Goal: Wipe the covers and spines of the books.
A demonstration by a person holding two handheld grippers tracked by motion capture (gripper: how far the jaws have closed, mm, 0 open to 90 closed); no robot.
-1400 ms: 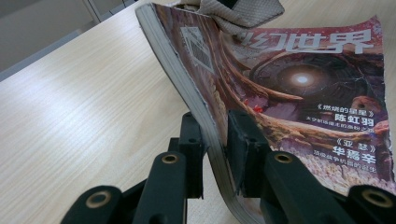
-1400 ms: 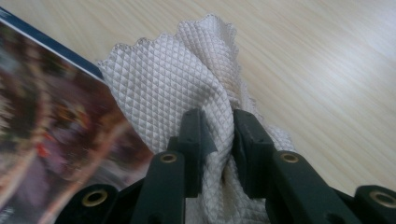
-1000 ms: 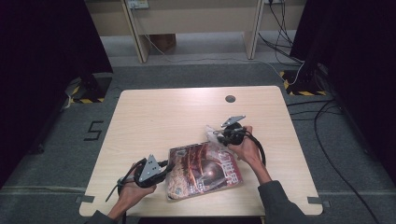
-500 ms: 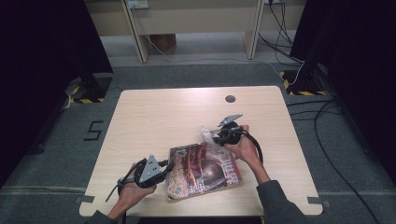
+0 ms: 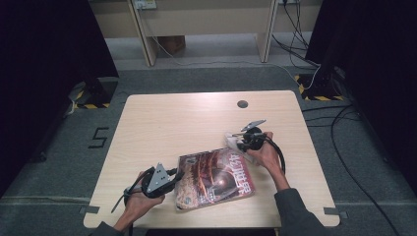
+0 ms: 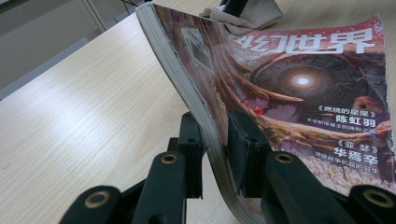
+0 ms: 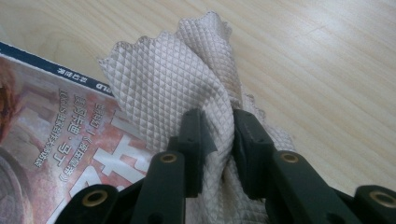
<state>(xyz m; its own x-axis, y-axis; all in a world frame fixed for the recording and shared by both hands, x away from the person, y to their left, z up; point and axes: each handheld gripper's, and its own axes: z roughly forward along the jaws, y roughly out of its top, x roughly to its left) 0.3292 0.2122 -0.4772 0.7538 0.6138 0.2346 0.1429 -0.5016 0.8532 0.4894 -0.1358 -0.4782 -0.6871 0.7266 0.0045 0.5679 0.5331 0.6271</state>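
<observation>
Now cloth (image 7: pixel 187 84) lower (right gripper (image 5: pixel 244 139)), magazine (image 6: pixel 299 93) unmoved

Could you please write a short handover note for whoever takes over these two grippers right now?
Left gripper: shut on the magazine, pinching its near edge and tilting it up off the table.
Right gripper: shut on the cloth, bunched between the jaws at the magazine's far corner, partly over the cover.
Done: both things gripped.
Left: probably wiping the cover with the cloth while the left gripper steadies the magazine; no wiping stroke can be judged yet.
</observation>
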